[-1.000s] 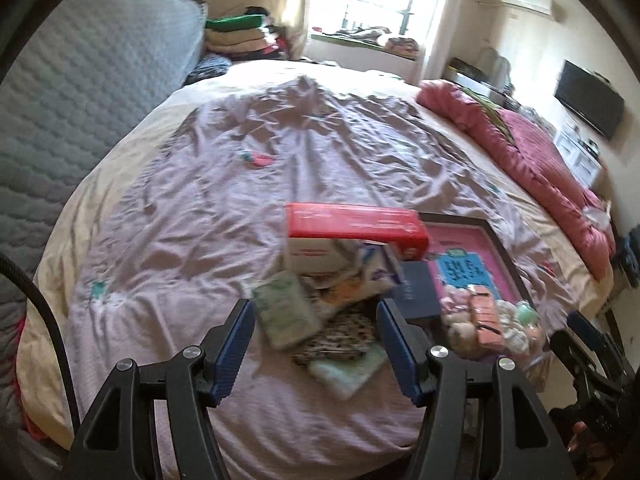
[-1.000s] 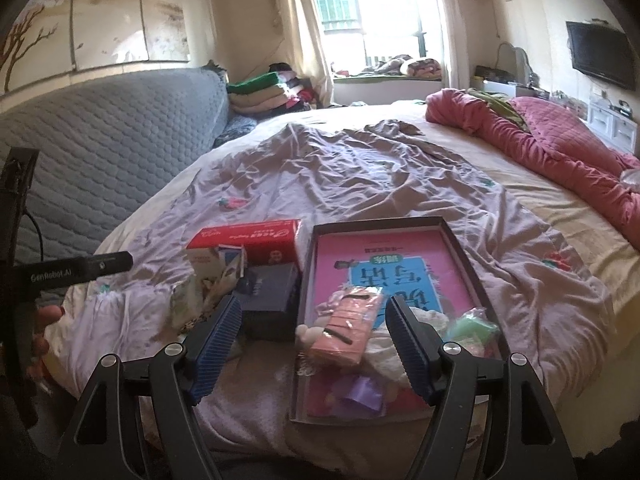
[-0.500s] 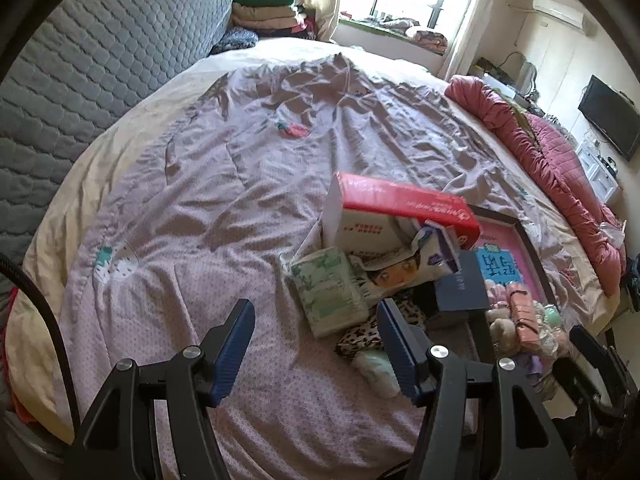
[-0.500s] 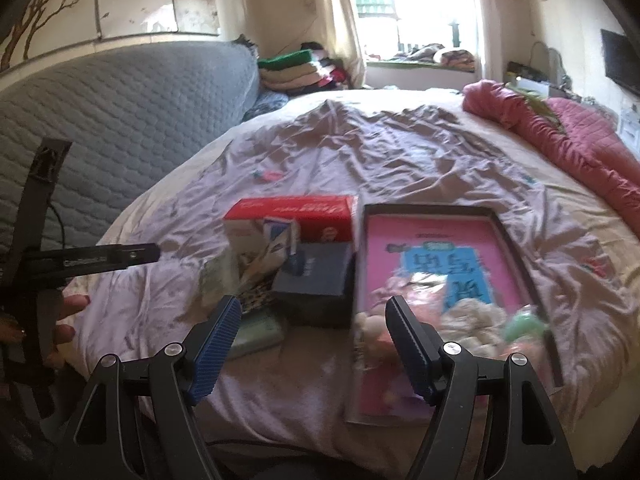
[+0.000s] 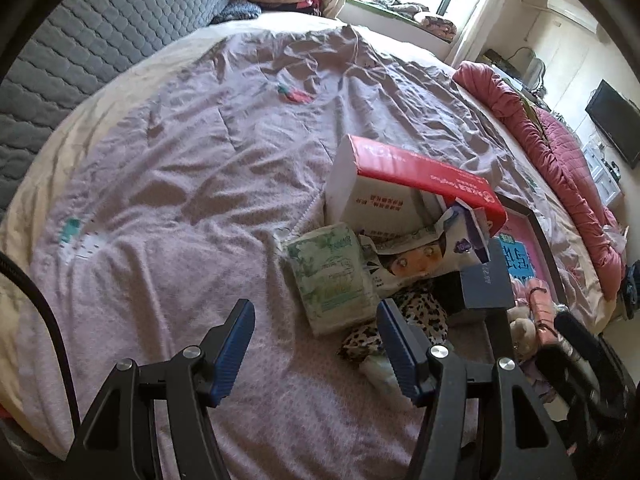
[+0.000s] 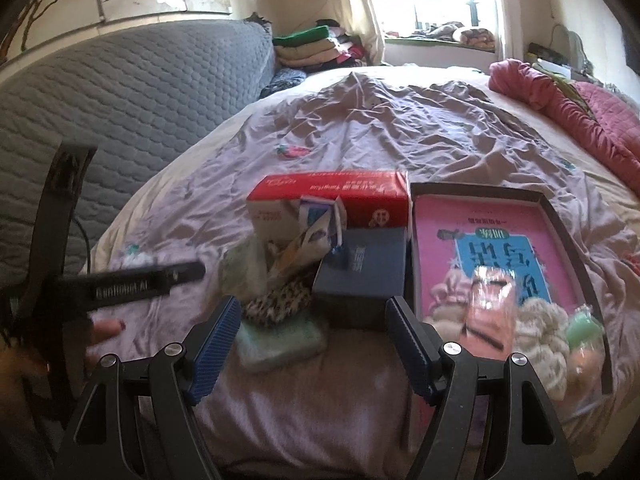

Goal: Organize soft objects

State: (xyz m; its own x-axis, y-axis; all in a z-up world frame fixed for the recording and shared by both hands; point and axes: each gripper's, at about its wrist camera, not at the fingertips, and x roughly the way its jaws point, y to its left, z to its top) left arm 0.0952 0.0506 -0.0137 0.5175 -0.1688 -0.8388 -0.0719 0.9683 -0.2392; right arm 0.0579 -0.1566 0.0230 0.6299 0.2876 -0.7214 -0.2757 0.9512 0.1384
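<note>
A pile of soft packs lies on the mauve bed sheet: a green tissue pack, a printed bag with a face, a leopard-print pouch and a pale green pack. A red and white tissue box and a dark blue box stand by them. A black tray with a pink book holds plush items and a pink pack. My left gripper is open and empty, just short of the green tissue pack. My right gripper is open and empty over the pale green pack.
A grey quilted headboard runs along the left. A red quilt lies along the bed's right side. Folded clothes are stacked by the window. The left gripper's body shows at the left of the right wrist view.
Both grippers have moved left and closer to the pile. The right view has swung from the tray toward the dark box and packs. Both stay open.
</note>
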